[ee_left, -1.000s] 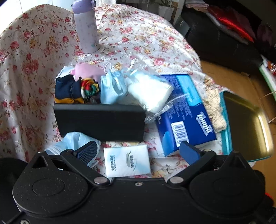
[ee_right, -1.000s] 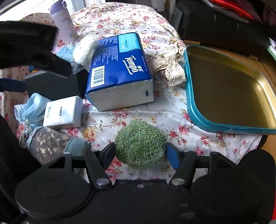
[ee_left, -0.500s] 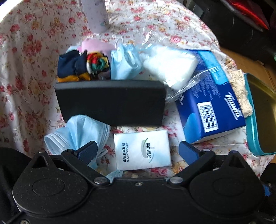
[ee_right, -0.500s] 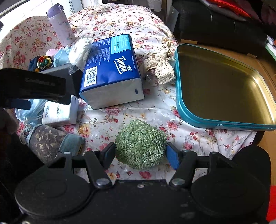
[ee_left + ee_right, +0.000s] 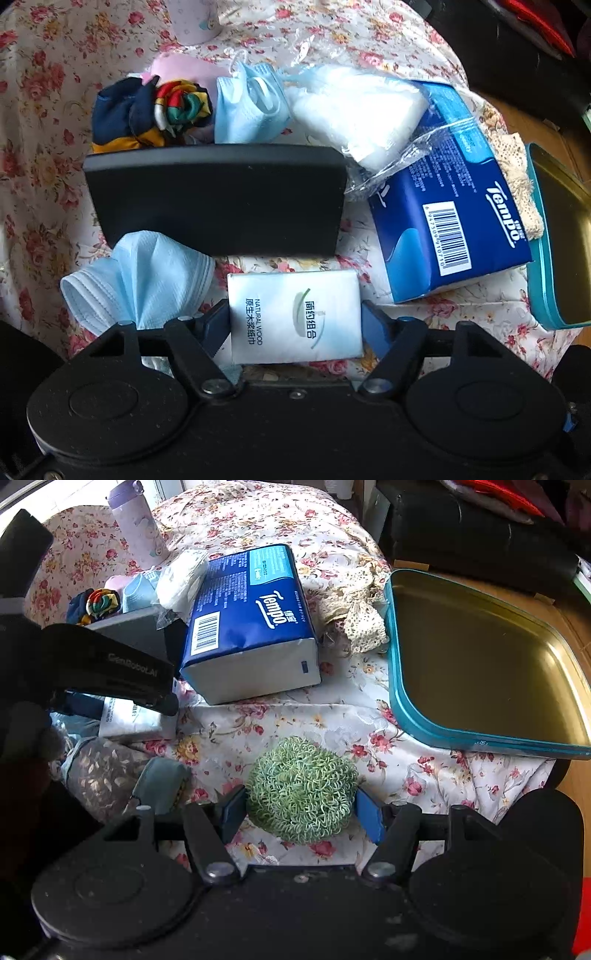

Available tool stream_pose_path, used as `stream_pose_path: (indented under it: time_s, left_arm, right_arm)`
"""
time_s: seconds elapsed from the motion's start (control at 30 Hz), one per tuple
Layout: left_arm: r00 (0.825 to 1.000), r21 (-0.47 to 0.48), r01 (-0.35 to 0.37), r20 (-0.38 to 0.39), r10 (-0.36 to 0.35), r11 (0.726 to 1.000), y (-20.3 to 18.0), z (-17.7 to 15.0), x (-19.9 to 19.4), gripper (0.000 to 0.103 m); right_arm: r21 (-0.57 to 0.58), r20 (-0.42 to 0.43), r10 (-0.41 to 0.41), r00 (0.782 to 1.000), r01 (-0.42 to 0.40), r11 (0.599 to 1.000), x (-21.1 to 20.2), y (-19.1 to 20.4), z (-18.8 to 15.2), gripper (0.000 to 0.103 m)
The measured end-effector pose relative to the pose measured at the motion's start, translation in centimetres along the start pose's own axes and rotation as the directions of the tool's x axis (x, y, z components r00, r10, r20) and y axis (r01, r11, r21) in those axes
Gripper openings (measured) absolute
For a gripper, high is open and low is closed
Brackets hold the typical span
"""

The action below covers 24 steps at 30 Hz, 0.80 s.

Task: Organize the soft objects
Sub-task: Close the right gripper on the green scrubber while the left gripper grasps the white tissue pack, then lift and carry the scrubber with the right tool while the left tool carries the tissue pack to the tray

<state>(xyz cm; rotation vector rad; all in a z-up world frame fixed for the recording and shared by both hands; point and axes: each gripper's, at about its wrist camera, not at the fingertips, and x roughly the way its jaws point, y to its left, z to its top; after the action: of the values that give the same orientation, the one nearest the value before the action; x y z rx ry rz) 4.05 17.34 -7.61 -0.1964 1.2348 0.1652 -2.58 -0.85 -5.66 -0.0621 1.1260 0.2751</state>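
From the left wrist, the left gripper (image 5: 295,325) is pointing steeply down at the flowered tablecloth (image 5: 37,110), and its jaws, which have just been closing, are now pinching a small white tissue packet (image 5: 293,317) by its two short sides. A crumpled blue face mask (image 5: 147,277) is lying just left of the packet, touching the left finger. Beyond them a black storage box (image 5: 218,199) is standing, with a multicoloured scarf (image 5: 147,114), a second blue face mask (image 5: 247,110) and a clear bag of white cotton (image 5: 354,110) sticking out of it. A blue Tempo tissue pack (image 5: 450,221) is lying to the right of the box.

From the right wrist, the right gripper (image 5: 301,808) is pressing both pads against a green mesh scrubber ball (image 5: 301,788), which is resting on the tablecloth. A teal-rimmed metal tray (image 5: 395,686) is sitting to the right, well apart from the ball. At the left edge the left gripper's black body is hanging over the tissue packet.
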Motion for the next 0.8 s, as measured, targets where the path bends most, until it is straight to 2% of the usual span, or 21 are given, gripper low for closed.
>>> stream_pose_path:
  time_s: [0.17, 0.4, 0.6, 0.8]
  left_arm:
    - [0.999, -0.021, -0.023, 0.037, 0.023, 1.0, 0.3, -0.5, -2.4, 0.068]
    - [0.991, -0.003, -0.021, 0.134, 0.021, 1.0, -0.4, -0.7, -6.8, 0.068]
    - [0.978, 0.047, 0.018, 0.205, -0.027, 0.999, -2.0, -0.4, -9.9, 0.068]
    - [0.973, 0.101, 0.041, 0.222, -0.063, 0.994, -3.9, -0.6, -11.0, 0.068]
  right_arm:
    - [0.002, 0.009, 0.024, 1.0, -0.024, 1.0, -0.6, 0.0, -0.3, 0.063]
    - [0.017, 0.045, 0.047, 0.998, -0.048, 0.999, -2.0, -0.5, -0.8, 0.063]
    - [0.051, 0.072, 0.053, 0.996, -0.057, 0.997, -2.9, -1.6, -0.9, 0.063]
    - [0.088, 0.094, 0.049, 0.994, -0.057, 0.995, -3.5, -2.9, -1.0, 0.063]
